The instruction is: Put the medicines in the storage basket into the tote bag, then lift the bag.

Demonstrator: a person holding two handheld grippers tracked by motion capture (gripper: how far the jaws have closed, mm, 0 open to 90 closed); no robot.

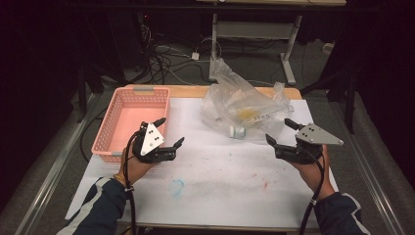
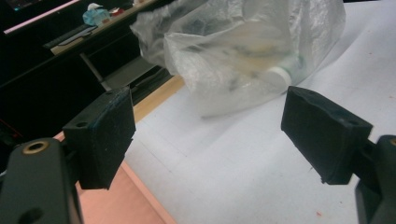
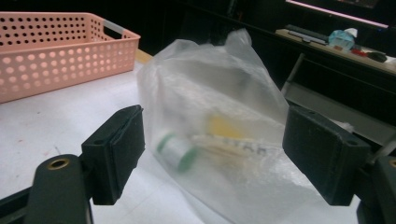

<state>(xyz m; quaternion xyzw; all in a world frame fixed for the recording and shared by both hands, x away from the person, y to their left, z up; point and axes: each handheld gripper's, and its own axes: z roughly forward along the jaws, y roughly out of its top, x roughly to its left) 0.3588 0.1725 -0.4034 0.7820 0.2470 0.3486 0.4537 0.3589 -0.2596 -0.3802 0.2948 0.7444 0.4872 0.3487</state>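
Covering the table [image 1: 220,196] is white paper, with a pink basket [image 1: 128,122] at its far left and a clear bag [image 1: 244,105] at the far middle. Both hands seem to be approaching the bag: left gripper [image 1: 169,131] and right gripper [image 1: 278,131] gape wide, empty, needing to close in. The right gripper view shows a green-capped bottle [image 3: 177,151] inside, perhaps with papers.
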